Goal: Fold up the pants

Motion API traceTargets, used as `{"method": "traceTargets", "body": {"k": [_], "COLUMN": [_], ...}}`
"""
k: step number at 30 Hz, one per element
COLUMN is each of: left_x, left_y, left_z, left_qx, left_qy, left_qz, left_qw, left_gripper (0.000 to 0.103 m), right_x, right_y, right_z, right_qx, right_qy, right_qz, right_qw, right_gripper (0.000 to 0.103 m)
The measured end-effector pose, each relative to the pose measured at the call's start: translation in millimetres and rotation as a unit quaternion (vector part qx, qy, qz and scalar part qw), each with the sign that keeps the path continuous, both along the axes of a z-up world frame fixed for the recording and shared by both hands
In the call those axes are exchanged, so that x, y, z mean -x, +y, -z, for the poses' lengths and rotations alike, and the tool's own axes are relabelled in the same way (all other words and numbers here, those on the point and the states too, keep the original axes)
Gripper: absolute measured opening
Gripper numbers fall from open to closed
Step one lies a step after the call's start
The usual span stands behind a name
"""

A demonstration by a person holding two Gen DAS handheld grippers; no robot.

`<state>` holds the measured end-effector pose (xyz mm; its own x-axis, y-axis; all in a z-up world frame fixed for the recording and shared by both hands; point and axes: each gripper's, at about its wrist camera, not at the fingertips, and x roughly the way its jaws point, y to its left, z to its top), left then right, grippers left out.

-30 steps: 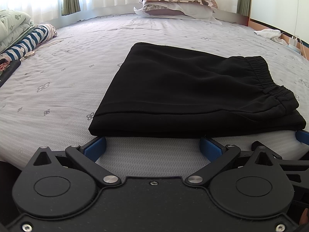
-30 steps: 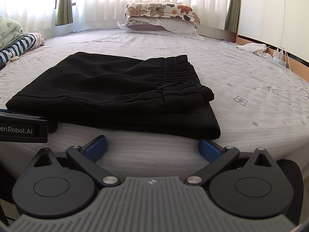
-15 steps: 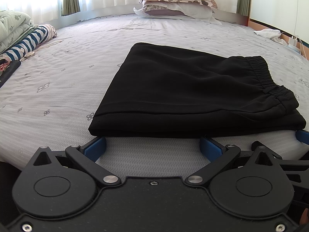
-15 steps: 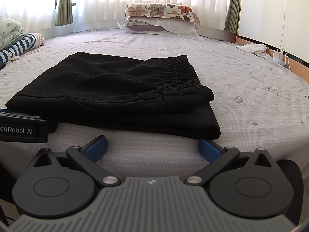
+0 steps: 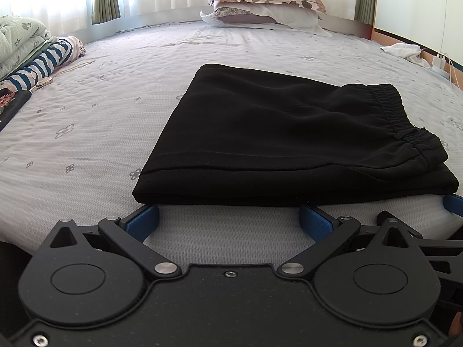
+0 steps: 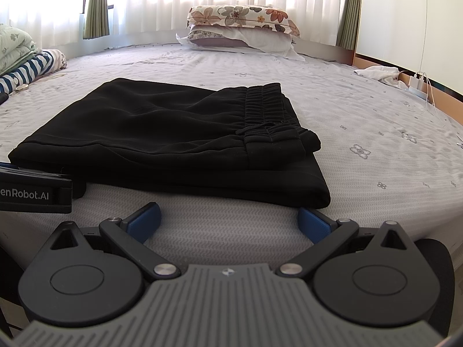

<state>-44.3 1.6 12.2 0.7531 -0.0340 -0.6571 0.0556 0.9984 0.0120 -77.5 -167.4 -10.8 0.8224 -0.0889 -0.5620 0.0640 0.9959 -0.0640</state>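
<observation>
Black pants (image 5: 289, 136) lie folded into a flat rectangle on the bed, elastic waistband on top at the right; they also show in the right wrist view (image 6: 173, 138). My left gripper (image 5: 228, 217) is open and empty, its blue fingertips just short of the pants' near edge. My right gripper (image 6: 228, 217) is open and empty, also at the near edge, by the pants' right corner. The left gripper's body (image 6: 34, 190) shows at the left of the right wrist view.
The bed (image 5: 86, 133) has a pale flower-print sheet. Stacked pillows (image 5: 266, 5) lie at the far end. Folded quilts and striped cloth (image 5: 37, 57) sit at the left. White cloth and a charger with cables (image 6: 405, 78) lie at the right edge.
</observation>
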Motion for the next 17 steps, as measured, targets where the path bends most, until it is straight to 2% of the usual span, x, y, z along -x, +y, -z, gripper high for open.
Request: {"method": "traceTargets", "body": {"k": [17], "left_x": [-1.0], "left_y": [-0.9], "left_z": [-2.3], "left_qx": [-0.002], "left_qy": [0.001], "left_qz": [0.002], "left_qw": [1.0], "left_gripper": [0.103], "right_x": [0.2], "right_y": [0.9], "right_z": [0.5], "right_qx": [0.001], "right_qy": [-0.001], "right_qz": [0.0], "right_qw": [1.0], "right_gripper": [0.103]}}
